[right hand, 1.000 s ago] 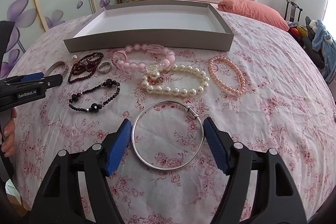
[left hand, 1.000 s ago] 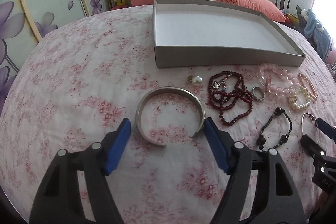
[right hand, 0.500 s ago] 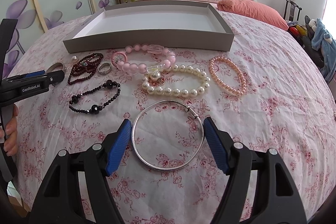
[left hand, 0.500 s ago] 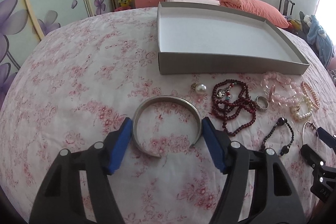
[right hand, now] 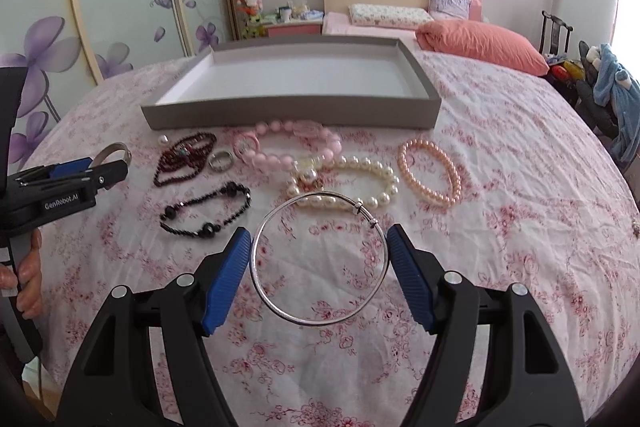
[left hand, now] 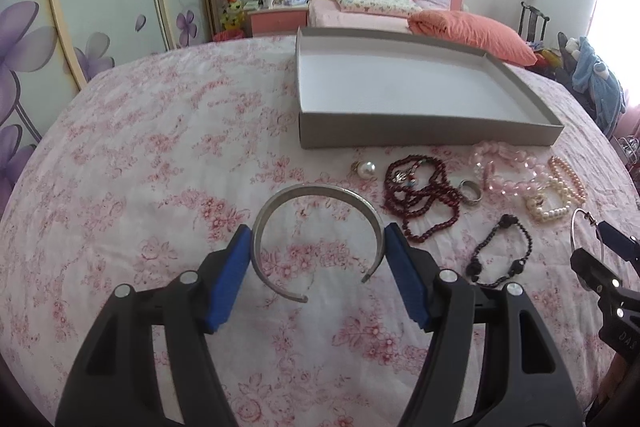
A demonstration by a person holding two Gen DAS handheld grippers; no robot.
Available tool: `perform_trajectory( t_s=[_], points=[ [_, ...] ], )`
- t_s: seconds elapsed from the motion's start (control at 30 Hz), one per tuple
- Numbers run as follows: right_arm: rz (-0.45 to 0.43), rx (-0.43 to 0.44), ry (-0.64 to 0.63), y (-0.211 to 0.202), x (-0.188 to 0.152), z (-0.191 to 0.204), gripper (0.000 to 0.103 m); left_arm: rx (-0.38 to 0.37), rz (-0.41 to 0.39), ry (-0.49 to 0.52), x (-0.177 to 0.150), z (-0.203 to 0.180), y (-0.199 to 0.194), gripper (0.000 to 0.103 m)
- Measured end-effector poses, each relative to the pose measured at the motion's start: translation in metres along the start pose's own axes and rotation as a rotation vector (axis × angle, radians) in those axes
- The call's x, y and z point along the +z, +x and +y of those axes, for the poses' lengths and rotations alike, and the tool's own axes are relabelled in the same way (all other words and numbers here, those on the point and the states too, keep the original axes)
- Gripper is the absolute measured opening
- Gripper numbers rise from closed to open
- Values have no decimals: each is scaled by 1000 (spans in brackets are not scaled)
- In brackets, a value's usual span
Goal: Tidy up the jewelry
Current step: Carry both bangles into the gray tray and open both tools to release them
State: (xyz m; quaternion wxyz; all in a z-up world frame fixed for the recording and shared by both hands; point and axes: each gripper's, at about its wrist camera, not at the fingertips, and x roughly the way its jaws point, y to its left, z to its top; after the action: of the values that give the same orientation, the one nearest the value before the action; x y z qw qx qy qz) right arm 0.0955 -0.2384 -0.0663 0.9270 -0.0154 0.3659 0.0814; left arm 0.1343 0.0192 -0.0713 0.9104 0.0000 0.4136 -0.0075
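Gripping, left: the left gripper (left hand: 316, 239) has its blue pads pressed on both sides of the open silver cuff (left hand: 320, 191), with the cuff's gap facing the camera.
Gripping, right: the right gripper (right hand: 318, 243) is clamped on the thin silver bangle (right hand: 316, 321), one pad on each side of the hoop.
Height: whether either piece is clear of the floral cloth (left hand: 160, 147) is hard to judge; the cuff seems slightly raised in the right wrist view.
Box: the grey box (right hand: 292, 115) sits open beyond the jewelry, its white floor bare.
Row by the box: a pearl piece (left hand: 366, 169), a dark red bead strand (left hand: 420, 199), a metal ring (right hand: 221, 161), a pink bead bracelet (right hand: 280, 155).
Nearer row: a black bead bracelet (right hand: 208, 211), a white pearl bracelet (right hand: 376, 183), a pink pearl bracelet (right hand: 432, 179).
Hand: fingers (right hand: 28, 275) wrap the left gripper's handle.
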Motion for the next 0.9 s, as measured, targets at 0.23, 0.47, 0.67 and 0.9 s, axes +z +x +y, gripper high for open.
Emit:
perform_trajectory(
  t_s=[0.23, 0.47, 0.67, 0.9],
  points=[
    [-139, -2, 6, -23, 14, -1, 70, -14, -106, 5, 7, -9, -25, 66],
    [-259, -15, 9, -38, 40, -5, 70, -39, -215, 2, 30, -20, -47, 66],
    [-368, -36, -3, -44, 68, -8, 70, -43, -267, 7, 60, -28, -45, 66],
    [-433, -51, -12, -28, 103, -12, 70, -36, -281, 15, 95, -38, -19, 66]
  ],
)
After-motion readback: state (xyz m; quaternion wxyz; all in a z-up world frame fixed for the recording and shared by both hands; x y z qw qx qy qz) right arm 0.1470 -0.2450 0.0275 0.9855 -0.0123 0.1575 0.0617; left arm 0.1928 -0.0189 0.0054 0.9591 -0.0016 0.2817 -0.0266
